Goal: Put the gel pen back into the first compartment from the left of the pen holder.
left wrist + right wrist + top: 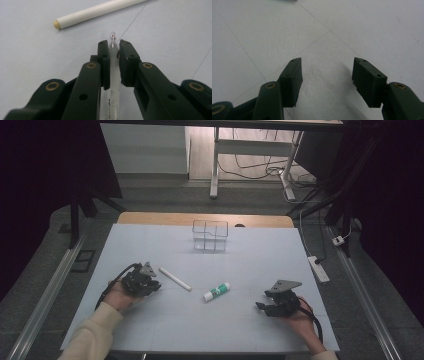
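High view: left gripper point(152, 285) pinching a clear pen point(114, 57), low on the white table sheet point(260, 255). White marker point(175, 279) just beside it, glue stick point(216, 291) mid-table, clear organizer point(210, 235) at back. Right gripper point(264, 307) spread, nothing between. Dark room, cables on floor.

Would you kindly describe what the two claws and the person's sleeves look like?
Both are black two-jaw tools. The left claw and the right claw each carry a grey three-cornered plate on top and trail a black cable. Close up, the jaws are blocky dark pads on arms with brass-coloured pivot rings and small screw holes. The left sleeve is cream; a bit of pale cuff shows at the right wrist.
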